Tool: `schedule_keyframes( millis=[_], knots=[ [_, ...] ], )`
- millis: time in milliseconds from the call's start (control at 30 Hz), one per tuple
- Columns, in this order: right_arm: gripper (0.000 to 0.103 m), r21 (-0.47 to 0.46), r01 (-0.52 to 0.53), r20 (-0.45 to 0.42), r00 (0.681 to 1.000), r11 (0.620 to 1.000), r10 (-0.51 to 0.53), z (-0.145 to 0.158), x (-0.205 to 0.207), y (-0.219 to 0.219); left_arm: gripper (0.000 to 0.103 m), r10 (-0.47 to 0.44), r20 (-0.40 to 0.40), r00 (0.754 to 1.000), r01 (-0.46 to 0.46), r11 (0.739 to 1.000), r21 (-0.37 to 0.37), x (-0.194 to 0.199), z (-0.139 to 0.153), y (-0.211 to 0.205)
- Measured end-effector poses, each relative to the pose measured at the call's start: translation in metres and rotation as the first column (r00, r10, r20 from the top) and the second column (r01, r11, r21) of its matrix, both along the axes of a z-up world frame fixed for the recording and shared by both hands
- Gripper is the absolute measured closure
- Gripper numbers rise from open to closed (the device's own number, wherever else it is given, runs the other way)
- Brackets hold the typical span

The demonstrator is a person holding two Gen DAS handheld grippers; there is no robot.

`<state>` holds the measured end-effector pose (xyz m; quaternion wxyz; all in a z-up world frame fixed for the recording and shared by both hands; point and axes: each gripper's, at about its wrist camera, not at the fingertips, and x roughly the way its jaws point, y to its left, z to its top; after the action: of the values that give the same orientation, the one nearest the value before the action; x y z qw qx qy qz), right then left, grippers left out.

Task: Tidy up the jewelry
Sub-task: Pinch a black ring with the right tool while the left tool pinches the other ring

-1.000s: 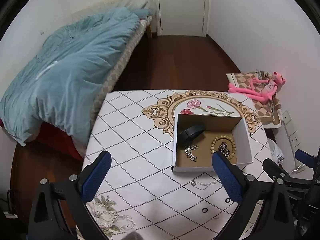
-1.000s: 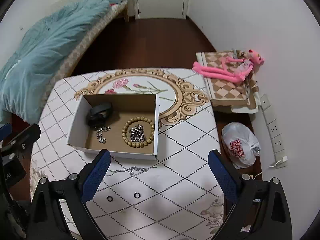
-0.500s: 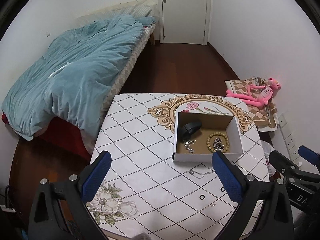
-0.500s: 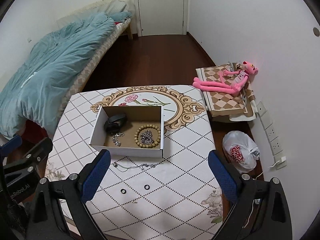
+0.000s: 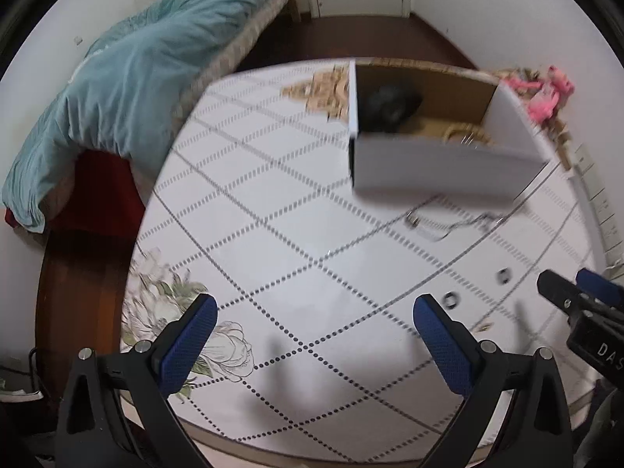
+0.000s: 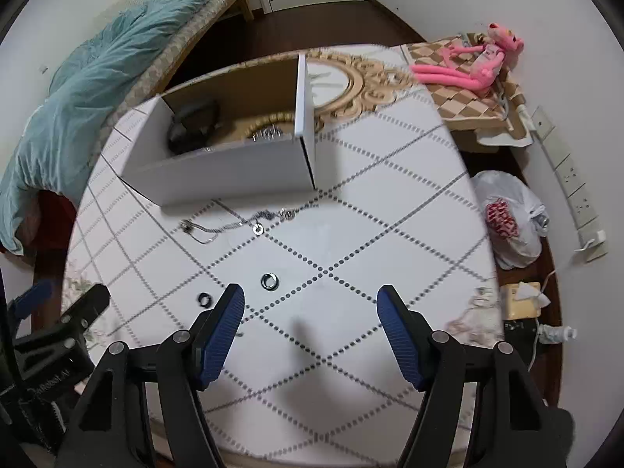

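A white cardboard box (image 6: 234, 171) (image 5: 440, 167) stands on the patterned table (image 6: 351, 234). It holds a black band (image 6: 193, 126), a bead bracelet (image 6: 269, 121) and a silver chain. A thin silver necklace (image 6: 241, 224) (image 5: 448, 226) lies on the table in front of the box. Two small dark rings (image 6: 269, 280) (image 6: 204, 298) lie nearer, also in the left wrist view (image 5: 451, 300) (image 5: 504, 275). My right gripper (image 6: 311, 312) is open and empty, low over the table just right of the rings. My left gripper (image 5: 312, 323) is open and empty over the table's front left.
A bed with a teal duvet (image 5: 128, 78) stands left of the table. A pink plush toy (image 6: 475, 66) lies on a checkered mat to the right. A white plastic bag (image 6: 507, 218) and a wall power strip (image 6: 573, 191) are at the right, beyond the table edge.
Both grippers have dropped from high above to low over the table's front part. The right gripper's fingers now stand closer together. The jewelry and box have not moved.
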<state>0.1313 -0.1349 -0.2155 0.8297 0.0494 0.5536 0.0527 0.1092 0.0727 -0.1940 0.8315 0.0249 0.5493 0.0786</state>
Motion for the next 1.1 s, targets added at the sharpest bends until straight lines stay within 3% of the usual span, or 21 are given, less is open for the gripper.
schedule_keyframes(
  millis=[67, 133, 333, 400, 433, 467, 700, 833, 933, 1000, 1100],
  knots=[
    [0.032, -0.01, -0.017, 0.003, 1.0, 1.0, 0.017, -0.016, 0.003, 0.005, 0.001, 0.007, -0.018, 1.0, -0.007, 1.0, -0.006, 0.002, -0.01, 0.0],
    [0.039, -0.014, -0.036, 0.002, 0.999, 0.999, 0.036, -0.028, 0.006, 0.012, 0.001, 0.009, -0.03, 1.0, -0.01, 1.0, -0.015, 0.003, -0.019, 0.0],
    [0.051, -0.066, -0.098, 0.042, 0.994, 0.993, 0.101, -0.043, 0.007, 0.036, 0.001, -0.014, -0.057, 0.998, 0.012, 0.999, -0.042, 0.004, -0.033, -0.003],
    [0.064, -0.113, -0.108, 0.057, 0.992, 0.988, 0.115, -0.043, 0.008, 0.043, 0.001, -0.027, -0.057, 0.998, 0.024, 0.998, -0.058, 0.004, -0.034, -0.005],
    [0.084, -0.142, -0.117, 0.07, 0.989, 0.983, 0.128, -0.043, 0.006, 0.046, 0.001, -0.035, -0.057, 0.998, 0.031, 0.997, -0.069, 0.004, -0.034, -0.006],
    [0.09, -0.151, -0.121, 0.077, 0.988, 0.981, 0.134, -0.043, 0.005, 0.046, 0.001, -0.041, -0.055, 0.998, 0.037, 0.996, -0.08, 0.004, -0.034, -0.008],
    [0.09, -0.082, -0.039, 0.057, 0.997, 0.996, 0.044, -0.036, -0.002, 0.005, 0.002, -0.127, -0.023, 0.992, 0.122, 0.98, -0.158, 0.006, -0.029, -0.04],
    [0.09, -0.075, 0.012, 0.055, 0.998, 0.997, -0.008, -0.032, -0.007, -0.02, 0.012, -0.173, -0.034, 0.984, 0.165, 0.971, -0.172, 0.008, -0.035, -0.058],
    [0.09, -0.076, 0.037, 0.056, 0.998, 0.996, -0.033, -0.03, -0.011, -0.029, 0.035, -0.21, -0.039, 0.977, 0.201, 0.966, -0.165, 0.01, -0.039, -0.07],
    [0.09, -0.075, 0.047, 0.055, 0.998, 0.996, -0.043, -0.03, -0.013, -0.033, 0.043, -0.23, -0.034, 0.973, 0.223, 0.965, -0.139, 0.009, -0.04, -0.076],
    [0.09, -0.071, 0.058, 0.056, 0.997, 0.996, -0.054, -0.029, -0.015, -0.035, 0.074, -0.254, -0.01, 0.967, 0.251, 0.959, -0.133, 0.009, -0.038, -0.081]
  ],
)
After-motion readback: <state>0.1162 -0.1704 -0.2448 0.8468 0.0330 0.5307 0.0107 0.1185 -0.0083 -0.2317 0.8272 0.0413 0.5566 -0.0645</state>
